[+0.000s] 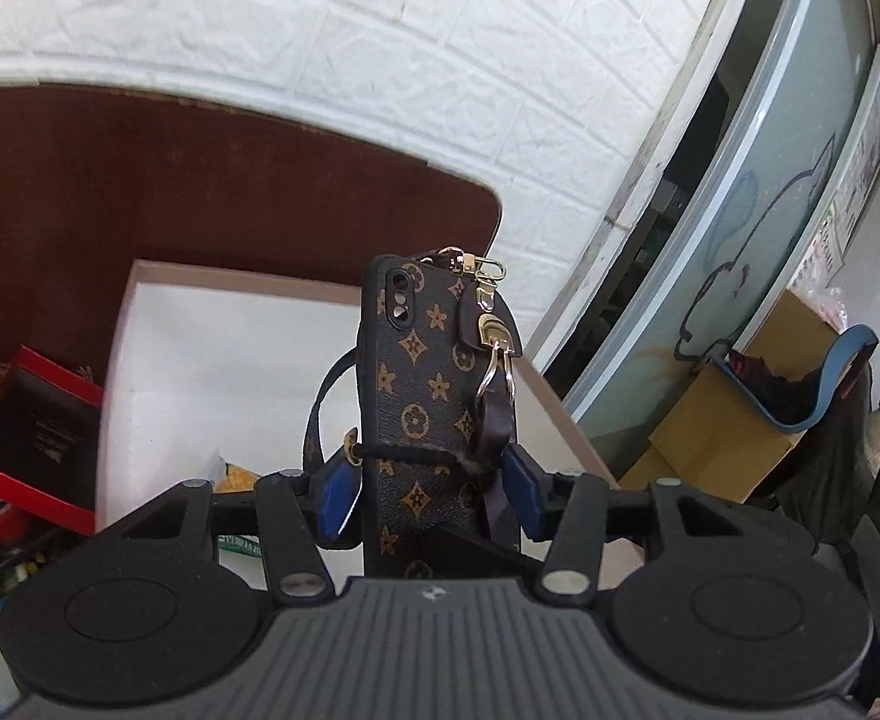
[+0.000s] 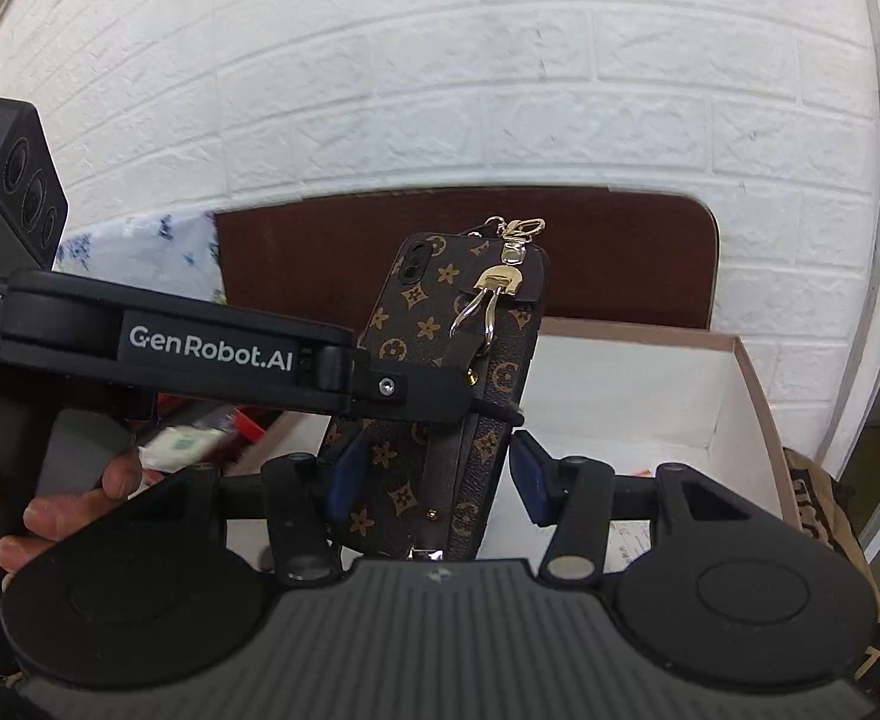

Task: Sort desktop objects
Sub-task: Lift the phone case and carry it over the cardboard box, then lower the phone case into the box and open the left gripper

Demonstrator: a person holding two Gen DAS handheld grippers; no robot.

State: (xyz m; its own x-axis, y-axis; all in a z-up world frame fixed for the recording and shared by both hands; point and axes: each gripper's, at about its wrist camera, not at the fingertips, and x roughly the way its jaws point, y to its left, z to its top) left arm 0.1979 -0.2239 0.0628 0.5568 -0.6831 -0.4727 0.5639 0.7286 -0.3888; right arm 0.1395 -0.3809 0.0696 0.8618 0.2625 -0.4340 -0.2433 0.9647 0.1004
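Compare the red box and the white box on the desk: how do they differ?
The red box is clearly smaller than the white box. The red box is dark inside, while the white box is white inside with a pale pink rim. The red box looks tilted among clutter, and the white box lies flat. Both are open-topped.

Dark brown table (image 1: 212, 180), open white box (image 1: 212, 360), red box (image 1: 26, 420) resting on it

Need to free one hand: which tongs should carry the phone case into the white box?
Right, probably. Left tongs and right tongs both clamp the phone case, but the right faces the white box's bare floor, while the left reaches across sideways.
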